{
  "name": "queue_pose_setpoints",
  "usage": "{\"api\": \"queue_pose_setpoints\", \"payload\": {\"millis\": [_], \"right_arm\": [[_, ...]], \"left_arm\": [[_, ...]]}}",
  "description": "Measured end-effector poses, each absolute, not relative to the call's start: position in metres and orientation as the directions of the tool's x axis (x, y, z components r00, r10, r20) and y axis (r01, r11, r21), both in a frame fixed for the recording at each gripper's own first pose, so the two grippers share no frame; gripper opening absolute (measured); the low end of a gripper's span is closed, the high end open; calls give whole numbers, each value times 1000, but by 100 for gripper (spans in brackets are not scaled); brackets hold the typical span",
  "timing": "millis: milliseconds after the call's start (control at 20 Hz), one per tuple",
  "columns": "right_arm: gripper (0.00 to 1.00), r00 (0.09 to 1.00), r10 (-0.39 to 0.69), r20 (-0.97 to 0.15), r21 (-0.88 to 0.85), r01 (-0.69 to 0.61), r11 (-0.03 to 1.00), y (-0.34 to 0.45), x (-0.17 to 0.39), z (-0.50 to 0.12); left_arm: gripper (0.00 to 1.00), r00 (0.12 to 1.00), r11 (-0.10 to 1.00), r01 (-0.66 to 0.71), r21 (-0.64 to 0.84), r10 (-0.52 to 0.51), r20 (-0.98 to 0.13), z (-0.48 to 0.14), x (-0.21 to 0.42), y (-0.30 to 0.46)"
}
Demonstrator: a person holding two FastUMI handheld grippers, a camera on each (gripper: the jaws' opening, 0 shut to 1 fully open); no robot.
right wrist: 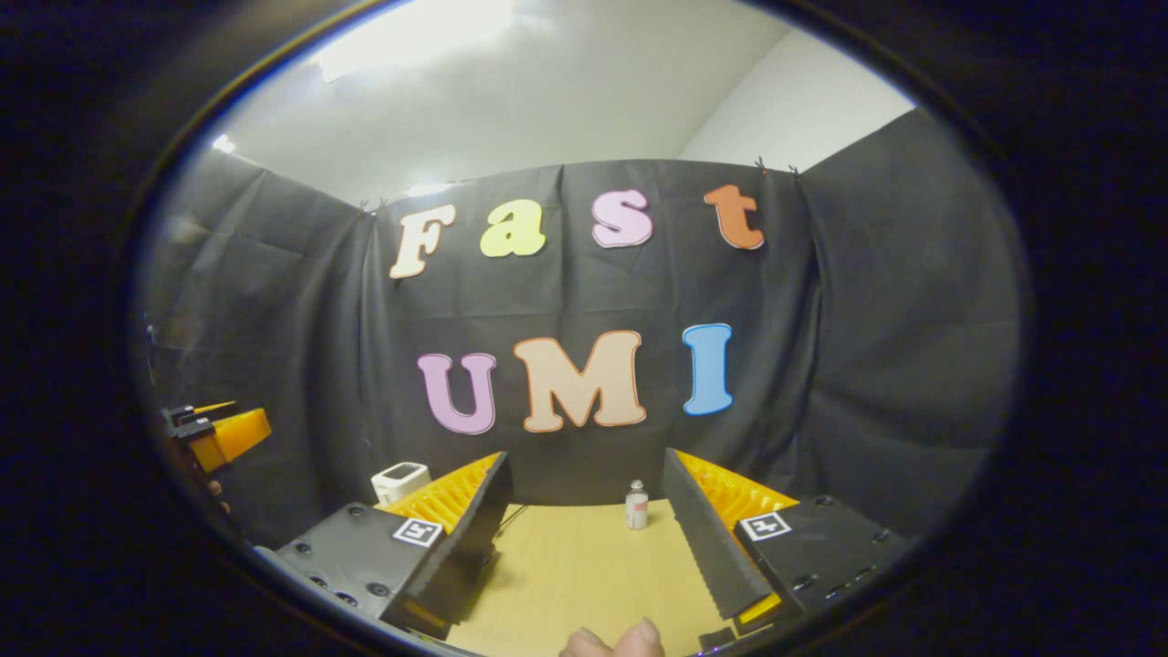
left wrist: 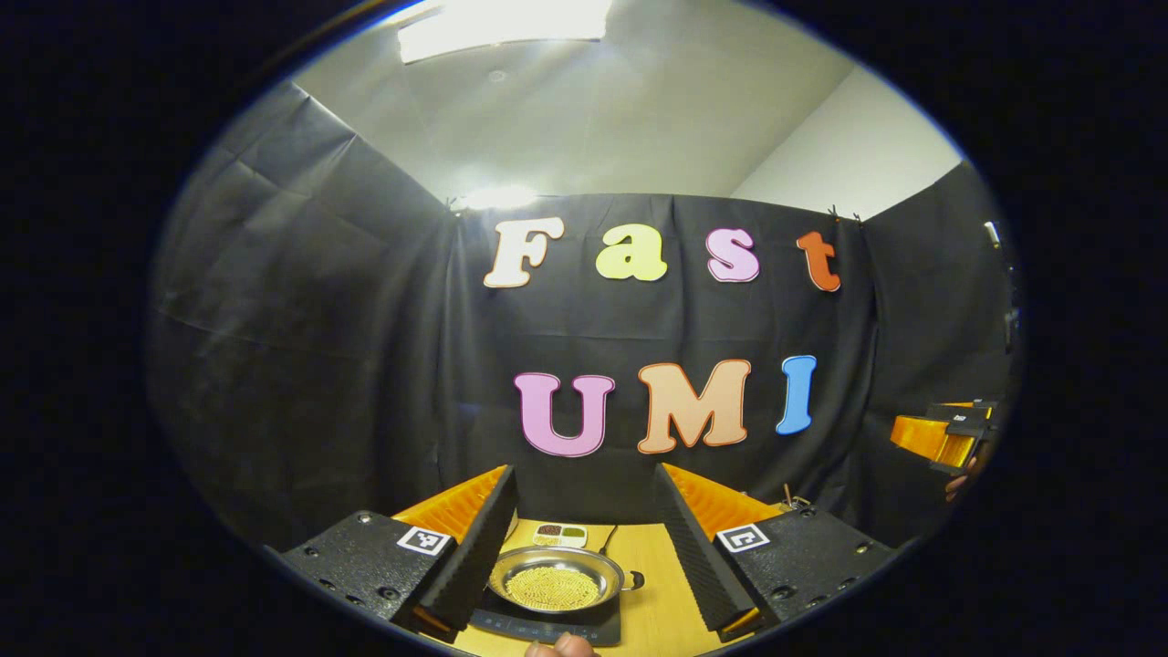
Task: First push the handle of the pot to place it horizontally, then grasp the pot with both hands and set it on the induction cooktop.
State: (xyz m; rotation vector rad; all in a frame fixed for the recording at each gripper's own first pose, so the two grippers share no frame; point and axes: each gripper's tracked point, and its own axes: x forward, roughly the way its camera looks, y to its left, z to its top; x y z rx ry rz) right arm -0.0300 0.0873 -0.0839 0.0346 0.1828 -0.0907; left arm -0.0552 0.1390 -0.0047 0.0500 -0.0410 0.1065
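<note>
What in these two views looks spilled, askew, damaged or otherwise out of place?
Nothing stands out. The pot of yellow grains sits level on the induction cooktop, nothing spilled on the table; the small bottle stands upright.

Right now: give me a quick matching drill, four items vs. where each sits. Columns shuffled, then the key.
Items:
1. pot
2. small bottle
3. condiment dish
4. left gripper

Places:
A. at the table's far edge by the cloth wall, in the right gripper view
B. open, held above the table
C. on the induction cooktop
D. just behind the pot

Pairs: 1-C, 2-A, 3-D, 4-B
</note>
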Motion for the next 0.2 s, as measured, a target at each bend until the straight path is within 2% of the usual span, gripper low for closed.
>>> {"api": "queue_pose_setpoints", "payload": {"millis": [200], "right_arm": [[93, 975, -81, -206, 32, 89, 996, 81, -27, -93]], "left_arm": [[91, 997, 997, -71, 20, 71, 13, -18, -50, 118]]}}
